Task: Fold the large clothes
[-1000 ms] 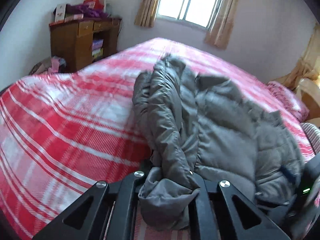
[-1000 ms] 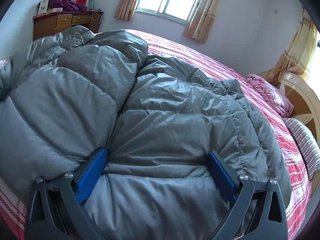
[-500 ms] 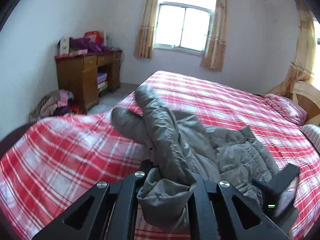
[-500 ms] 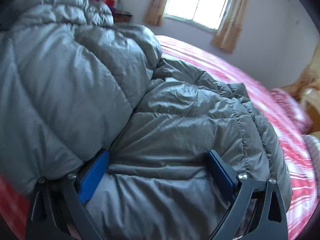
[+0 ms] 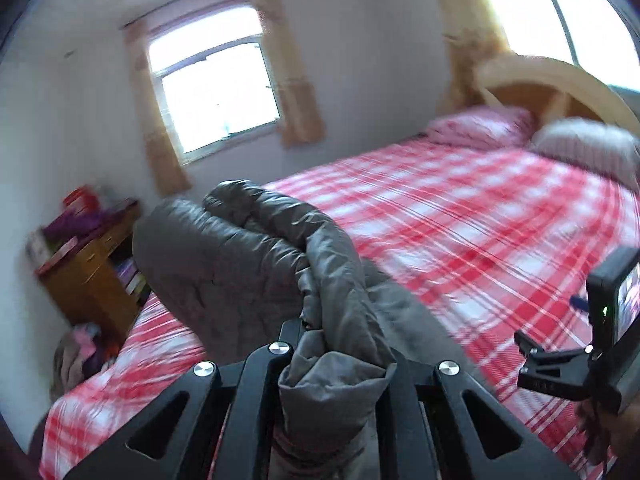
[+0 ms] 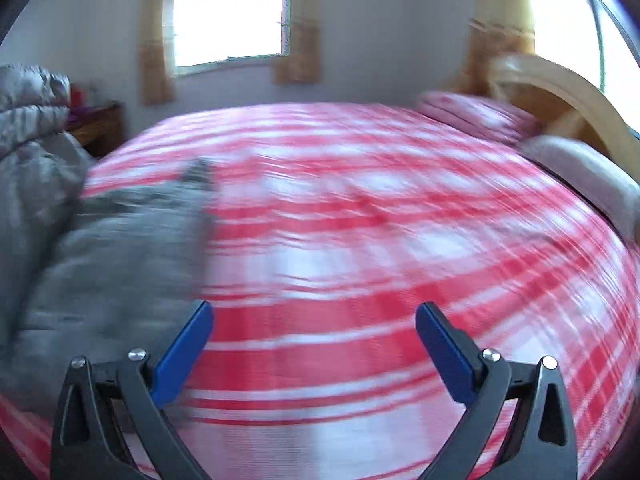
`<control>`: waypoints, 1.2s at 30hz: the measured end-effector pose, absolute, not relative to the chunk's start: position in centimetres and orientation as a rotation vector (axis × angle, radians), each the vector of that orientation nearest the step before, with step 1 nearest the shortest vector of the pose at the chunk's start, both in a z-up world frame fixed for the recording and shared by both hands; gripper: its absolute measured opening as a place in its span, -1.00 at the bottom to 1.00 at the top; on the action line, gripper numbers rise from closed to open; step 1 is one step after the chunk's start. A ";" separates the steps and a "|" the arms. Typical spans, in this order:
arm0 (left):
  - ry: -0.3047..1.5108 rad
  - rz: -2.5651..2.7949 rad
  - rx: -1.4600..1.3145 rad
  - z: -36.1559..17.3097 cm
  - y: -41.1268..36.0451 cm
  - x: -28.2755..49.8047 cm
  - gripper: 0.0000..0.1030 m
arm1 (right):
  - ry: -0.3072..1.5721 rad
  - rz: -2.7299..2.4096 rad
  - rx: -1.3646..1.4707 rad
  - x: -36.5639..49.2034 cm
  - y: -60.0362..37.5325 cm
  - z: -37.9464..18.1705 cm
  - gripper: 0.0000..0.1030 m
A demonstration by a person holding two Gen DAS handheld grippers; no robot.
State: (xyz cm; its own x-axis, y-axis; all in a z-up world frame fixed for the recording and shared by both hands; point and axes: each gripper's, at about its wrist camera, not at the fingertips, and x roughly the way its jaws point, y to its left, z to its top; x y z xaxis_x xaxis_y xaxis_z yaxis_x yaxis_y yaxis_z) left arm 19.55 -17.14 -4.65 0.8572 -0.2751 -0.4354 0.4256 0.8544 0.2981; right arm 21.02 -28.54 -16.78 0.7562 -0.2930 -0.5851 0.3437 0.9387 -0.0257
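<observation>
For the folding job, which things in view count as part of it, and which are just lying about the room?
Part of the job:
- grey padded jacket
- left gripper, shut on the jacket
- right gripper, open, nothing between its pads
- bed, the work surface

Lying about:
- pink pillow
- striped pillow
- wooden desk
- clothes heap on the floor

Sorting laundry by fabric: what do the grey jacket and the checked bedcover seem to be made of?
The grey jacket looks like a quilted synthetic shell, nylon or polyester, puffy with filling: stitched channels and a slight sheen. The checked bedcover looks like matte woven cotton or a blend, in a red and white plaid; blur hides the weave.
</observation>
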 end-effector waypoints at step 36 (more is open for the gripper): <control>0.634 0.313 0.177 -6.2 -4.5 33.1 0.93 | 0.600 -0.272 -0.073 26.8 -25.9 -2.4 0.61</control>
